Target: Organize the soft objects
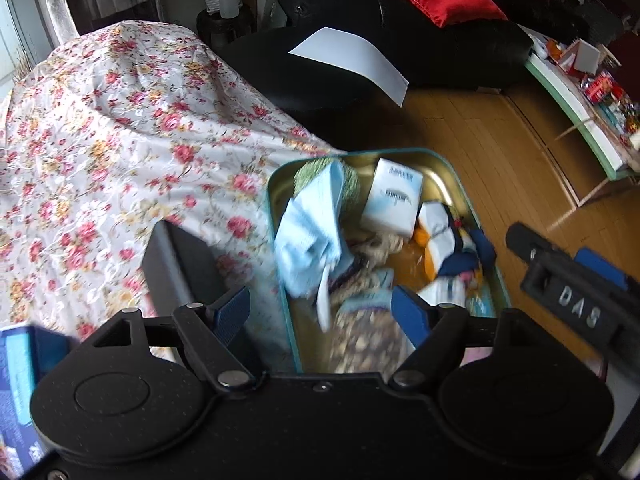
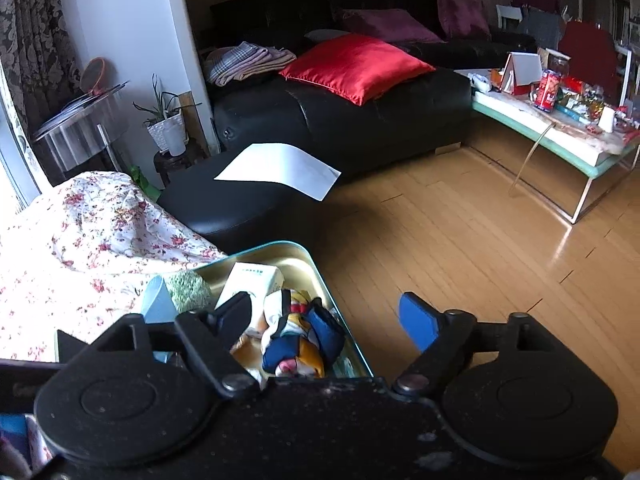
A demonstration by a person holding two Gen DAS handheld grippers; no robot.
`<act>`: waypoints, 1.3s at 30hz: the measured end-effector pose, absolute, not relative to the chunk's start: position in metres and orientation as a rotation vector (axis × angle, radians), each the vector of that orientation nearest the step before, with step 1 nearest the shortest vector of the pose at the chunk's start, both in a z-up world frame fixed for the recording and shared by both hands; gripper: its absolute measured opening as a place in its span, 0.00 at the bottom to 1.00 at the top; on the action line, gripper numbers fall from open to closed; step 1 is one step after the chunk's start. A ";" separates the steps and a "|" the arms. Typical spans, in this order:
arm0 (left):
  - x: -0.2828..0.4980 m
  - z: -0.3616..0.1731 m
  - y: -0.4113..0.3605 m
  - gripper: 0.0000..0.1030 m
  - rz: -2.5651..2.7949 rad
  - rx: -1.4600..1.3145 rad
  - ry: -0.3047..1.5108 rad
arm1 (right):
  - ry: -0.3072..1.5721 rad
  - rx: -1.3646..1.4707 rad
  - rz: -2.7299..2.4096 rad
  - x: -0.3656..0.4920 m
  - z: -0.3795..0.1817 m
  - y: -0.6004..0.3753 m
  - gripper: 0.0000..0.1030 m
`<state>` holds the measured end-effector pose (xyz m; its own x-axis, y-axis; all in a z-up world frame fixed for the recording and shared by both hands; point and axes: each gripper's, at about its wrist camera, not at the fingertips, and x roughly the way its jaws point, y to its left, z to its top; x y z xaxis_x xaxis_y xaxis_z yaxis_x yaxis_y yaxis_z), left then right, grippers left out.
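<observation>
In my left wrist view the flowered cloth (image 1: 120, 152) fills the left and upper left of the frame. Right of it sits the tin tray (image 1: 440, 160) with its teal rim, its long axis running from the lower middle of the frame up toward the upper right. Inside it, from left to right: a pale blue cloth (image 1: 308, 232), blurred, draped lengthwise along the tray's left wall over a green woolly ball (image 1: 312, 172); a white packet (image 1: 394, 196) lying on a slant near the far end; then a bundle of white, navy and orange soft things (image 1: 448, 248) against the right wall. My left tool (image 1: 320, 316) hangs over the near end with its blue pads spread and nothing pinched between them. At the right edge my right tool (image 1: 568, 280) pokes in.

In my right wrist view the same tray (image 2: 320, 272) lies at lower left, and my right tool (image 2: 328, 320) is spread wide, empty, one pad over the tray, the other over the wooden floor (image 2: 460, 240).
</observation>
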<state>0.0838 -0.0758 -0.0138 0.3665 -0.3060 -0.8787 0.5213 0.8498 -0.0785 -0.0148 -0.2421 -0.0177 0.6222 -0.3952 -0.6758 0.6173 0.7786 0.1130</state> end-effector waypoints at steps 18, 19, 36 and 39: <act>0.009 -0.015 -0.004 0.81 -0.521 0.320 1.046 | 0.693 0.443 -0.577 -0.103 -0.014 -0.180 1.00; 0.005 -0.014 -0.002 0.81 -0.521 0.322 1.040 | 0.699 0.436 -0.578 -0.107 -0.014 -0.173 1.00; -0.038 -0.004 0.030 0.89 -0.467 0.282 1.014 | 0.686 0.230 -0.584 -0.156 0.003 -0.124 1.00; -0.042 -0.004 0.030 0.89 -0.439 0.295 1.014 | 0.698 0.186 -0.566 -0.160 0.001 -0.119 1.00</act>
